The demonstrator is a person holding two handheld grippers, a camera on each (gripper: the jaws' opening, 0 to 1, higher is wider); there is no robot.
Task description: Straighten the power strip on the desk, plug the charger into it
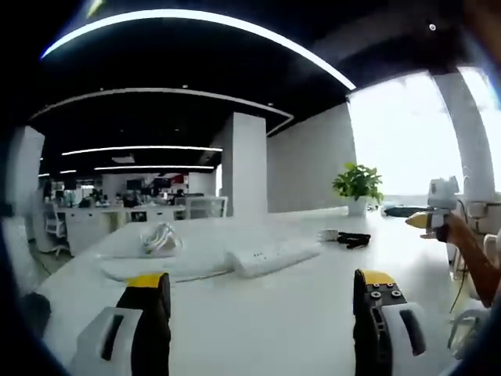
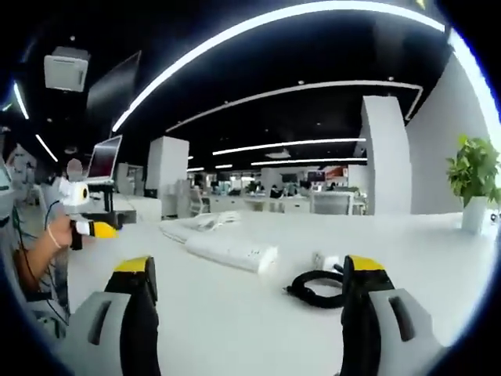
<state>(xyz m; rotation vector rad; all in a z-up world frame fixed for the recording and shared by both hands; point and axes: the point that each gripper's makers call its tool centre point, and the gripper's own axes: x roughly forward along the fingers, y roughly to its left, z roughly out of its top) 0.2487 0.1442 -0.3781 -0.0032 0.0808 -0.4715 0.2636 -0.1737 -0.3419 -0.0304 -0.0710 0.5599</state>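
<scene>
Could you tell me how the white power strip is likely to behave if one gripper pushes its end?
The long white plastic power strip looks rigid, so it would probably pivot as one piece. On the smooth white desk it may slide easily. Its coiled white cord could drag behind.

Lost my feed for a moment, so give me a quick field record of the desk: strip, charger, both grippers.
power strip: white, lying on the white desk, its coiled cord at one end
charger: white block with black cable, lying apart from the strip, unplugged
left gripper: jaws apart, holding nothing
right gripper: jaws apart, holding nothing
plant: potted, at the desk's far side
</scene>
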